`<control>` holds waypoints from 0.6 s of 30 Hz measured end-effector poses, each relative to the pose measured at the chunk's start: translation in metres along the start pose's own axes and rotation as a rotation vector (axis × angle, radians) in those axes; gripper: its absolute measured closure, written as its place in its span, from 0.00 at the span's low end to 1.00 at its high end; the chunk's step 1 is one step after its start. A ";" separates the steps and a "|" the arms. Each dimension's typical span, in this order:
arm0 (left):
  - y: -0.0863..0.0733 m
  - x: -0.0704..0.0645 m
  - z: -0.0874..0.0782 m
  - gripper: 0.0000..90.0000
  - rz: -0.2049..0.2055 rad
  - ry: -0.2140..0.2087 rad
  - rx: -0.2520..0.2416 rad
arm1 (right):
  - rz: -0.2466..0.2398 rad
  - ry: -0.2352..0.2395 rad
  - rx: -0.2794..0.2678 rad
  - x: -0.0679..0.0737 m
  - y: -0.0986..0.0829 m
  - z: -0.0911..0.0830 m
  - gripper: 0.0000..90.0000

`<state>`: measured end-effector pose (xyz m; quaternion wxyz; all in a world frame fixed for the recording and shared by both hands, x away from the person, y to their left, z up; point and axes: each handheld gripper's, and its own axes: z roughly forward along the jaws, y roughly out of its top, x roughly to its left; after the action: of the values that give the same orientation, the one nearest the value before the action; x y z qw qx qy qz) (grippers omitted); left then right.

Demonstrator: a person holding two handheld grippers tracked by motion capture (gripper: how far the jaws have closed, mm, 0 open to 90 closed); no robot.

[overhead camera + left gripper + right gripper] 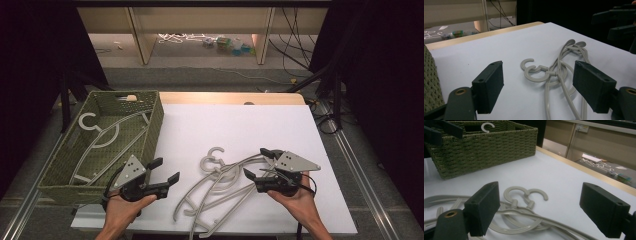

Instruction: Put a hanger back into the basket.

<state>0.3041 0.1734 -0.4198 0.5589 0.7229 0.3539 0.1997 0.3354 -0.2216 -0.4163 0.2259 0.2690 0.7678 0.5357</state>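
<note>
Between two wide-open grippers, tangled grey hangers (220, 185) lie on the white table (240, 125). Left gripper (162, 177) and right gripper (257, 162) hold nothing; next likely: closing on one for the green basket (152, 125) beyond the left gripper.

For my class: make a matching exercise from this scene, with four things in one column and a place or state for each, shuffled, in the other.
Things:
1. green woven basket
2. hanger in the basket
3. pile of grey hangers
4. left gripper

Places or states:
A. lying tangled on the white table top, between the two grippers
B. open, holding nothing
C. standing at the table's left edge
D. resting inside woven walls

Pairs: 1-C, 2-D, 3-A, 4-B
</note>
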 end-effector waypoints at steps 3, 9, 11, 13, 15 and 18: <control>-0.004 0.000 0.001 0.27 0.000 0.004 -0.006 | 0.000 0.000 -0.001 0.000 0.000 0.000 0.19; -0.010 0.002 0.001 0.26 0.021 0.011 -0.006 | -0.016 -0.014 -0.004 -0.002 -0.002 0.001 0.19; -0.012 0.002 0.001 0.26 0.013 0.024 -0.004 | -0.013 -0.006 0.002 -0.002 -0.002 0.002 0.19; -0.014 0.003 0.002 0.26 0.022 0.021 -0.002 | -0.013 -0.012 -0.005 -0.002 -0.003 0.003 0.18; -0.015 0.003 0.002 0.26 0.019 0.027 -0.001 | -0.003 0.003 0.014 -0.001 -0.003 0.003 0.18; -0.016 0.002 0.002 0.25 0.021 0.023 0.002 | -0.013 0.003 0.019 -0.003 -0.003 0.006 0.17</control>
<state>0.3022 0.1760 -0.4354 0.5521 0.7247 0.3529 0.2135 0.3409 -0.2202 -0.4209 0.2256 0.2652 0.7750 0.5273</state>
